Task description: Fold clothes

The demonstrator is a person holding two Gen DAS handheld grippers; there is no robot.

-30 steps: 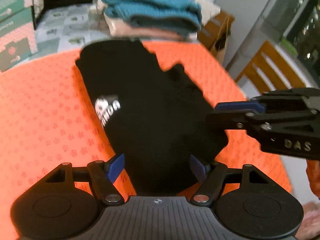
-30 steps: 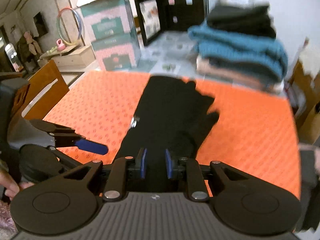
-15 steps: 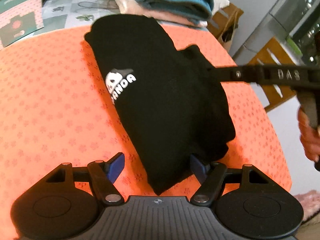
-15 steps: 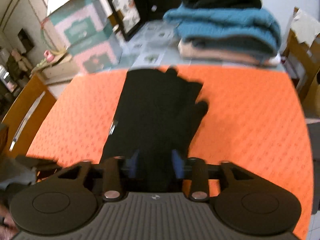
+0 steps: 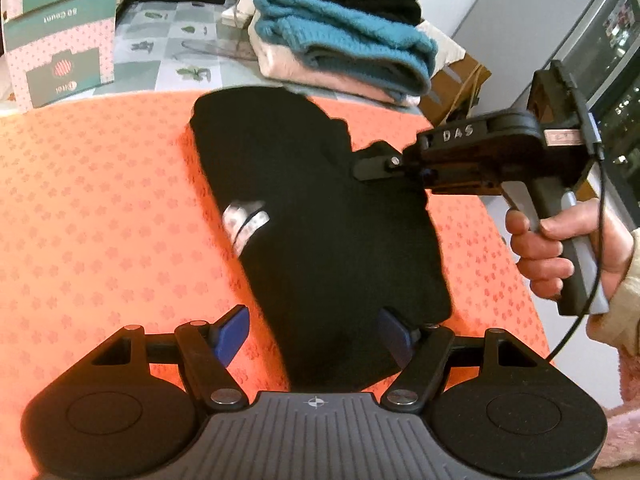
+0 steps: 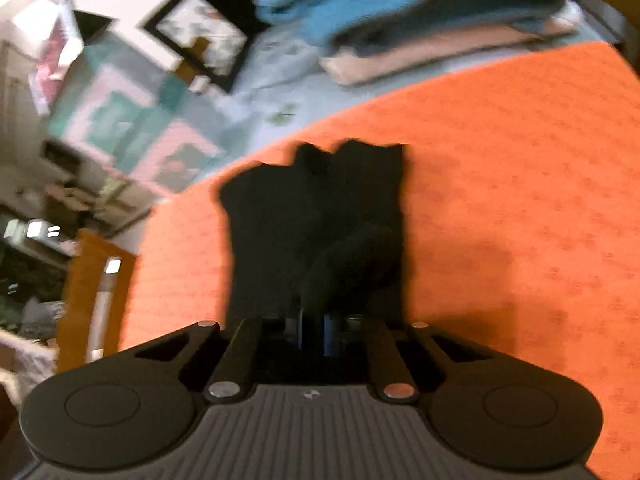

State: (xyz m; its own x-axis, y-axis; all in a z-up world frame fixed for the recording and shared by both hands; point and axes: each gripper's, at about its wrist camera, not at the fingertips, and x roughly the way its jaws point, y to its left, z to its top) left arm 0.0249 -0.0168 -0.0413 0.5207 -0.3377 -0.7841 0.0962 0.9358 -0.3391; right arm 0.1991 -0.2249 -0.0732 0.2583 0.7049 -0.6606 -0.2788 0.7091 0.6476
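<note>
A black garment [image 5: 320, 220] with a white print lies partly folded on the orange tablecloth [image 5: 100, 220]. My left gripper [image 5: 314, 334] is open, its blue pads either side of the garment's near end without pressing on it. A hand [image 5: 560, 248] holds my right gripper [image 5: 360, 168] at the garment's right edge. In the blurred right wrist view the jaws of the right gripper [image 6: 316, 332] are closing, with a raised fold of the black garment [image 6: 320, 208] pinched between the pads.
A stack of folded clothes [image 5: 344, 36], teal over pink with black on top, stands at the table's far side. Pink-and-green boxes [image 5: 60, 32] stand at the far left. A wooden chair [image 6: 92, 300] is beside the table. Bare orange cloth [image 6: 520, 220] surrounds the garment.
My right gripper has come down to the garment's right edge, rolled, opened and then closed on a fold. The left gripper has drawn back a little and stays open.
</note>
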